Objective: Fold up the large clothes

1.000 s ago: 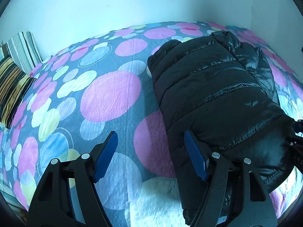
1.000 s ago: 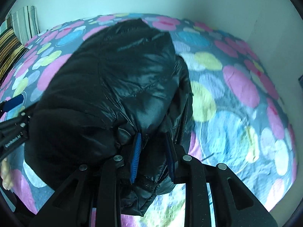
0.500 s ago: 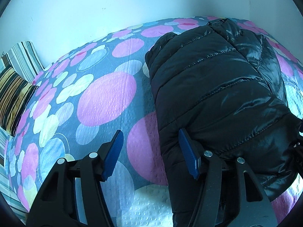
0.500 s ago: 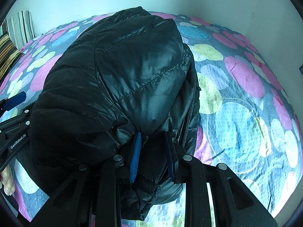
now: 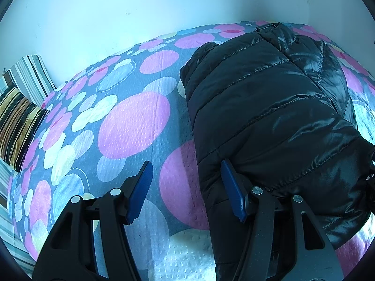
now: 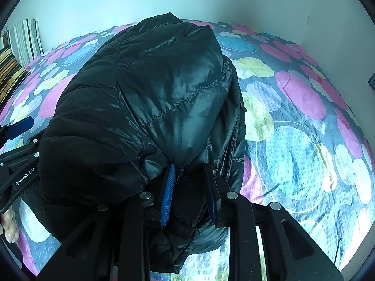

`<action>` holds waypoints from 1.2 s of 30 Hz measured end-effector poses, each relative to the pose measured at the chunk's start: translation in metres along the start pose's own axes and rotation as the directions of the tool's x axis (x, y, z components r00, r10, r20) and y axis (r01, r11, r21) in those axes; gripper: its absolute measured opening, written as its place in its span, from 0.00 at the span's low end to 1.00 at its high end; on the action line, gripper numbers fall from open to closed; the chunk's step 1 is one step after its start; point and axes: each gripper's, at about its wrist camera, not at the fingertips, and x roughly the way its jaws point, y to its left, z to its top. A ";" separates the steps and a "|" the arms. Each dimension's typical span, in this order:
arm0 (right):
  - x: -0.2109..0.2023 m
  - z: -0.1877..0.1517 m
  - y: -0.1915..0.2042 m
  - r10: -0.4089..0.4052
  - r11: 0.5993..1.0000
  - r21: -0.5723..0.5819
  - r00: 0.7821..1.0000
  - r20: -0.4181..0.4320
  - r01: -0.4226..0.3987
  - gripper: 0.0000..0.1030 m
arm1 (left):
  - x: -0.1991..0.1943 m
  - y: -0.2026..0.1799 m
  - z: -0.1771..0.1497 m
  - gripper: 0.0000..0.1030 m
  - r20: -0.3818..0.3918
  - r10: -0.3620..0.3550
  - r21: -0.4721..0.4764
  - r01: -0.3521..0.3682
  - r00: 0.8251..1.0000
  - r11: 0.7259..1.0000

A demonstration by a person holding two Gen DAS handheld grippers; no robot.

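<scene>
Right tool pinches jacket; left cam shows its tool agape.

Open passage: the dotted bedspread lies bare left of the black puffer jacket, and again to its right up to the corner. Obstructions: the jacket bulks high across the middle; striped pillows close the far left; the pale wall bounds the far edge and right side.
</scene>
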 end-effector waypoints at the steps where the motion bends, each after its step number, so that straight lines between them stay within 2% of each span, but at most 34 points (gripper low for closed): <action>1: -0.001 0.000 -0.001 0.005 1.000 0.005 1.000 0.005 -0.005 0.25 | -0.001 0.001 0.000 0.59 0.003 -0.004 -0.003 0.004 1.000 1.000; 6: -0.006 -0.001 -0.006 0.029 0.999 0.024 0.999 0.033 -0.030 0.25 | -0.007 0.021 0.001 0.71 0.016 -0.038 -0.072 0.039 0.999 0.997; 9: -0.008 -0.001 -0.009 0.043 0.998 0.037 0.998 0.045 -0.045 0.26 | -0.002 0.044 0.002 0.73 0.007 -0.124 -0.177 0.123 0.992 0.976; 10: -0.008 -0.001 -0.009 0.048 0.998 0.039 0.998 0.049 -0.050 0.26 | 0.005 0.055 0.001 0.73 -0.006 -0.198 -0.238 0.191 0.980 0.952; 12: -0.009 0.000 -0.012 0.057 0.997 0.044 0.997 0.059 -0.060 0.28 | 0.014 0.067 0.000 0.74 0.004 -0.283 -0.306 0.270 0.959 0.913; 19: -0.009 -0.001 -0.022 0.113 0.990 0.072 0.990 0.080 -0.119 0.30 | 0.040 0.075 0.001 0.83 0.061 -0.419 -0.335 0.414 0.906 0.846; 22: -0.009 -0.001 -0.024 0.126 0.988 0.077 0.989 0.082 -0.132 0.30 | 0.050 0.084 0.002 0.83 0.073 -0.507 -0.393 0.492 0.859 0.777; 24: -0.009 -0.002 -0.024 0.129 0.988 0.075 0.988 0.084 -0.135 0.30 | 0.054 0.086 0.004 0.83 0.079 -0.537 -0.413 0.517 0.840 0.749; 31: -0.008 -0.003 -0.028 0.150 0.985 0.071 0.984 0.093 -0.157 0.31 | 0.061 0.081 0.014 0.85 0.074 -0.562 -0.387 0.543 0.824 0.745; 36: -0.006 -0.001 -0.030 0.161 0.983 0.070 0.982 0.098 -0.168 0.31 | 0.060 0.080 0.013 0.86 0.072 -0.555 -0.391 0.535 0.829 0.749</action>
